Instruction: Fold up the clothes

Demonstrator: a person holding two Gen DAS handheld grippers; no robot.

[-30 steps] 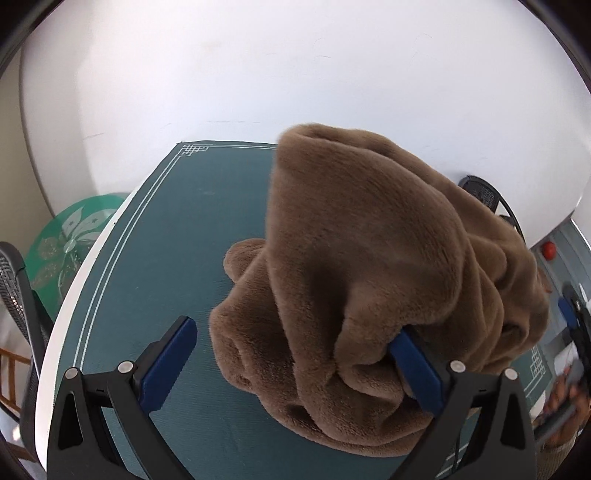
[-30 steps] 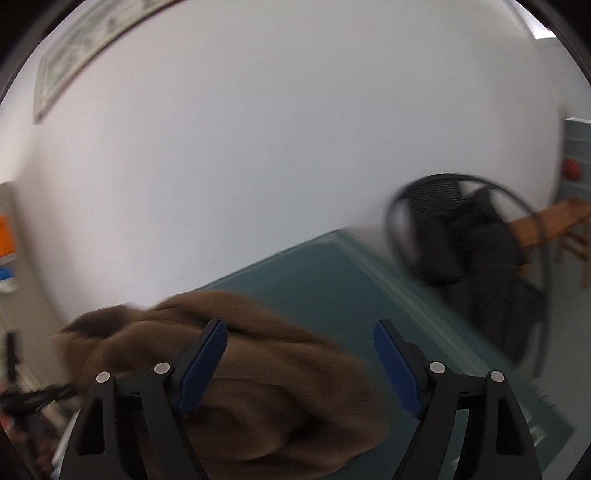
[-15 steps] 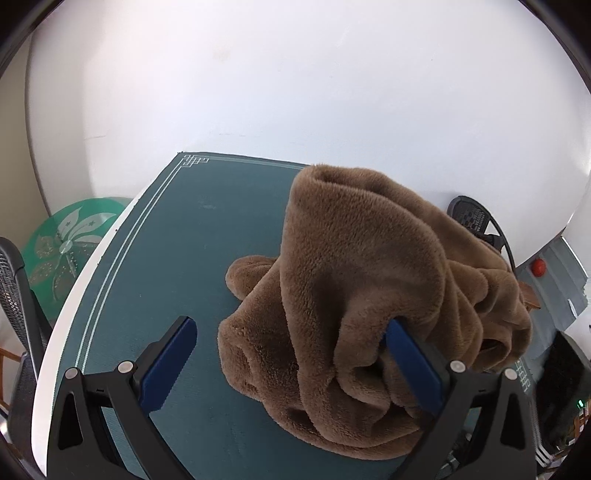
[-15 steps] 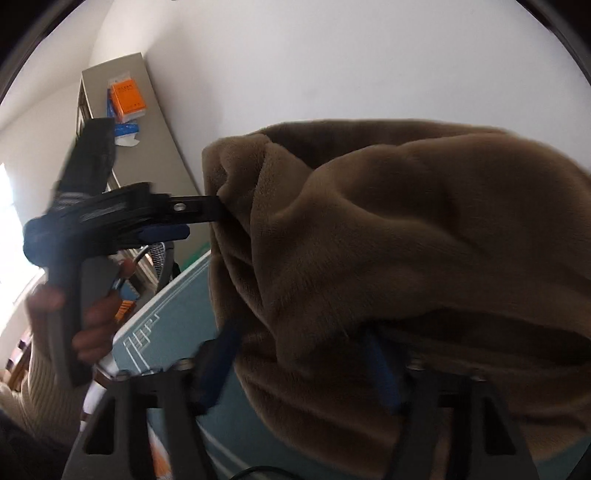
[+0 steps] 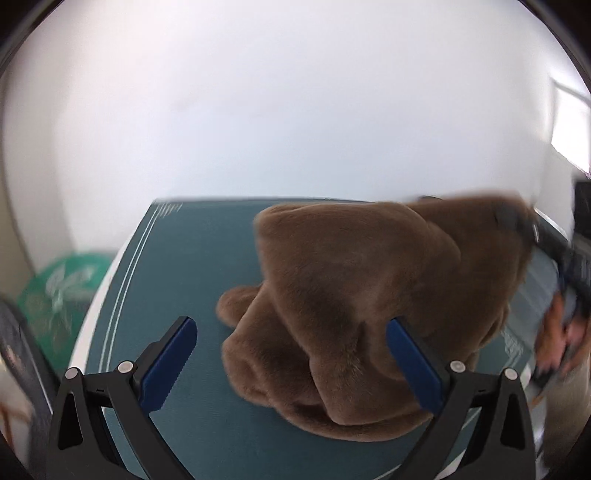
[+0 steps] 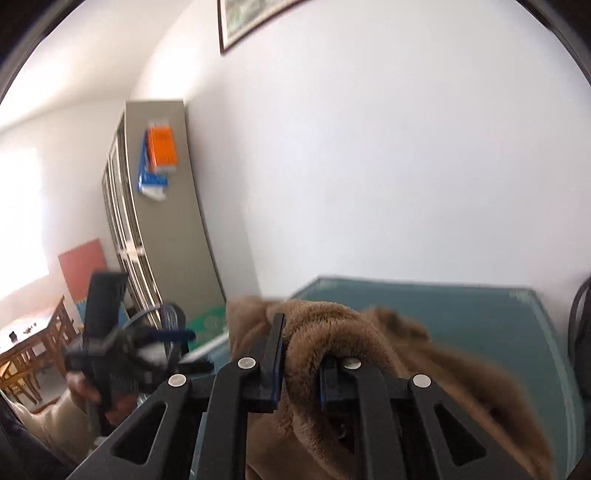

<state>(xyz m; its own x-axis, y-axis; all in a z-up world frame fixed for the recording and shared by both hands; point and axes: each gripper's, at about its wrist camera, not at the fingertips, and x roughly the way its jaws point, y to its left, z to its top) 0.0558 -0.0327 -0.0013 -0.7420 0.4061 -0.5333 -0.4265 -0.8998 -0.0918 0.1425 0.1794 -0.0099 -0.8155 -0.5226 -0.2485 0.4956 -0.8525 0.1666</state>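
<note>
Here | brown fleece (image 5: 354, 302) bunched on green worktop (image 5: 192, 266), far edge blurred | right gripper (image 6: 301, 373) fingers clenched on a fold, tips buried in pile | left gripper (image 5: 291, 363) fingers spread, holding nothing | person's hand (image 5: 554, 332) smeared.

A bright room with white walls and a green table

The white wall (image 6: 388, 166) carries a framed picture (image 6: 251, 18) near the top. A tall grey cabinet (image 6: 162, 236) stands at the wall, with an orange box (image 6: 162, 149) on its side. Daylight comes from a window (image 6: 18, 221). A wooden table (image 6: 33, 343) stands beyond; the green tabletop (image 5: 207, 266) is near.
</note>
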